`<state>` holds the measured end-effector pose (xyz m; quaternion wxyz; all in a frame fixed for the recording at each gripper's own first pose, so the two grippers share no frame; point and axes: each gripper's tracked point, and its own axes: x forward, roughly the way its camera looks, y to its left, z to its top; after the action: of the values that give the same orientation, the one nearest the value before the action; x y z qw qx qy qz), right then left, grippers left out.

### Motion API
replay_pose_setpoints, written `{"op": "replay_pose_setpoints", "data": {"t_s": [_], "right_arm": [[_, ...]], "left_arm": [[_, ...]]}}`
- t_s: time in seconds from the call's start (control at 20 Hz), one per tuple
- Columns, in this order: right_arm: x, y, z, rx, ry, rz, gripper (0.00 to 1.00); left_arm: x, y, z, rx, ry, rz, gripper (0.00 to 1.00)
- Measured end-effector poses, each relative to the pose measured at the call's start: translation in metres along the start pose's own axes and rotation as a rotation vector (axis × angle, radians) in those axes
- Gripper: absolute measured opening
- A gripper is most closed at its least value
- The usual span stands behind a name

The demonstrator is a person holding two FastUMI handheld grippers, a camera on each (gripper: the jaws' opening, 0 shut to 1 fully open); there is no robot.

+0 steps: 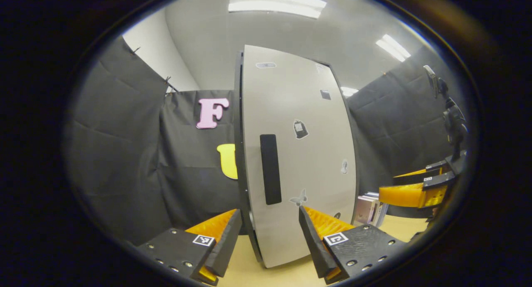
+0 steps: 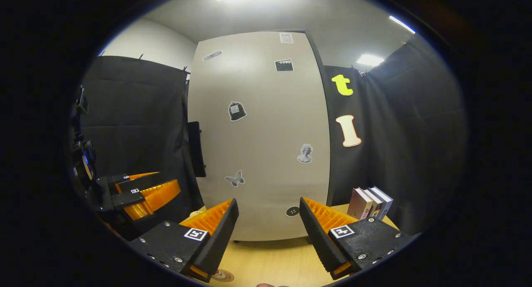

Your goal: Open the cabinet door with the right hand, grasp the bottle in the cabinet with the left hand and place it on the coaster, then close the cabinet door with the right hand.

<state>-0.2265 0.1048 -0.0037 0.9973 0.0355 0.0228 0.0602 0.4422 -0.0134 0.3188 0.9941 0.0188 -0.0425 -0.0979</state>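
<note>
Right gripper view: cabinet door (image 2: 257, 133) looks shut, flat pale face w/ stickers, dark handle (image 2: 195, 149) on its left edge, so step 1 (open door) not done as far as I can judge. Right gripper (image 2: 269, 218) hangs in front of the door's lower part, fingers spread wide, nothing btwn them, apart from the door and not at the handle. Left gripper (image 2: 141, 191) shows at the left, off the door's handle side, fingers parted and holding nothing. Left gripper view: left gripper (image 1: 270, 226) also wide open and empty, facing the handle (image 1: 270, 169) edge of the door (image 1: 299, 154); right gripper (image 1: 415, 189) seen at far right. Bottle: presumably inside the cabinet behind the door, can't see it. Coaster: a small round thing (image 2: 222, 275) at the near edge of the table, by the right gripper's left finger, may be it; too cut off to tell. So all left: open, grab bottle, set on coaster, close. Surface: light wood table (image 2: 274, 258), cabinet standing on it toward the back; a few books (image 2: 370, 202) upright at the back right corner, just beside the cabinet. Room: black cloth walls round the booth, white wall and ceiling w/ strip lights (image 1: 276, 2) above.
</note>
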Motion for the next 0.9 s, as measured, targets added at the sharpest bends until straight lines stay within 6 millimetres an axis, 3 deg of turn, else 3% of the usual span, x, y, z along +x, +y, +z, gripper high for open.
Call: {"op": "replay_pose_setpoints", "data": {"t_s": [0.2, 0.25, 0.3, 0.75, 0.9], "right_arm": [[-0.001, -0.001, 0.001, 0.002, -0.006, -0.003, 0.92], [-0.002, -0.002, 0.000, 0.001, -0.006, -0.006, 0.87], [-0.002, -0.004, 0.000, -0.001, -0.006, -0.010, 0.92], [-0.004, -0.015, 0.000, -0.008, -0.009, -0.049, 0.92], [-0.006, -0.022, 0.003, 0.003, -0.025, -0.084, 0.92]], "left_arm": [[0.002, 0.001, -0.003, -0.005, 0.005, 0.018, 0.80], [0.002, 0.003, -0.002, -0.004, 0.006, 0.022, 0.80], [0.001, 0.004, -0.003, -0.002, 0.007, 0.025, 0.80], [0.003, 0.008, -0.012, 0.016, 0.043, 0.056, 0.80], [0.002, 0.008, -0.006, 0.024, 0.031, 0.061, 0.80]]}}
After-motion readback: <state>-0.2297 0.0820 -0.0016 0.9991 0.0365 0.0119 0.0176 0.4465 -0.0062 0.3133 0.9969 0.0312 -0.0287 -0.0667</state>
